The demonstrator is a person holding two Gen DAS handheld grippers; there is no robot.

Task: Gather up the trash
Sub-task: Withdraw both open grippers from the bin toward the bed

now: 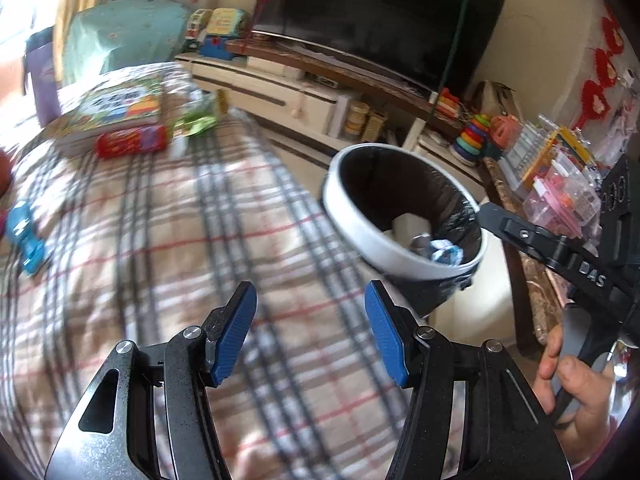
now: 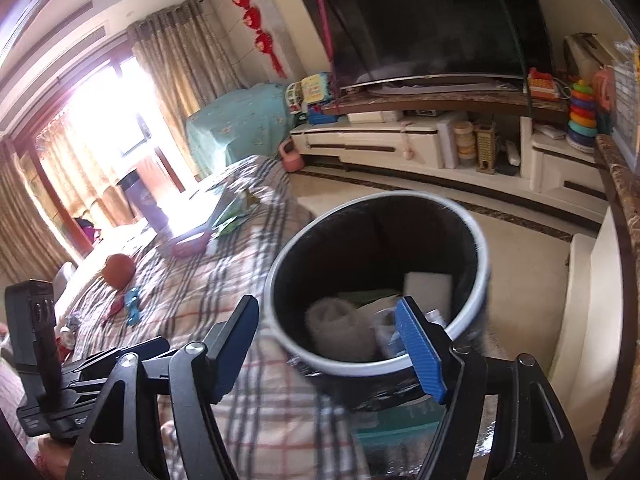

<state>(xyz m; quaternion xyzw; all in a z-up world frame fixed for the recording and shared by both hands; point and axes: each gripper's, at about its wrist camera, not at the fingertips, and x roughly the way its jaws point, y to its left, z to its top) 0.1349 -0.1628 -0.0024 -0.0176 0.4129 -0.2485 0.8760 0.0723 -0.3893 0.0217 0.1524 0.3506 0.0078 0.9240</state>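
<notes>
Left gripper (image 1: pixel 310 334) open, nothing between blue pads, above plaid blanket (image 1: pixel 168 248). Right gripper (image 2: pixel 328 346) spread wide, empty, over near rim of white trash bin (image 2: pixel 478 248). Bin black-lined, beside blanket's edge, holding crumpled trash (image 2: pixel 344 328). Beyond bin: floor, white TV cabinet (image 2: pixel 384 140), dark television (image 2: pixel 424 20).

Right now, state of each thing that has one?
Left tool: open, nothing between its pads.
Right tool: open, empty, over the bin.
Trash bin: upright, black liner in, trash inside, not full.
TV: screen dark.
Curtains: drawn aside.
</notes>
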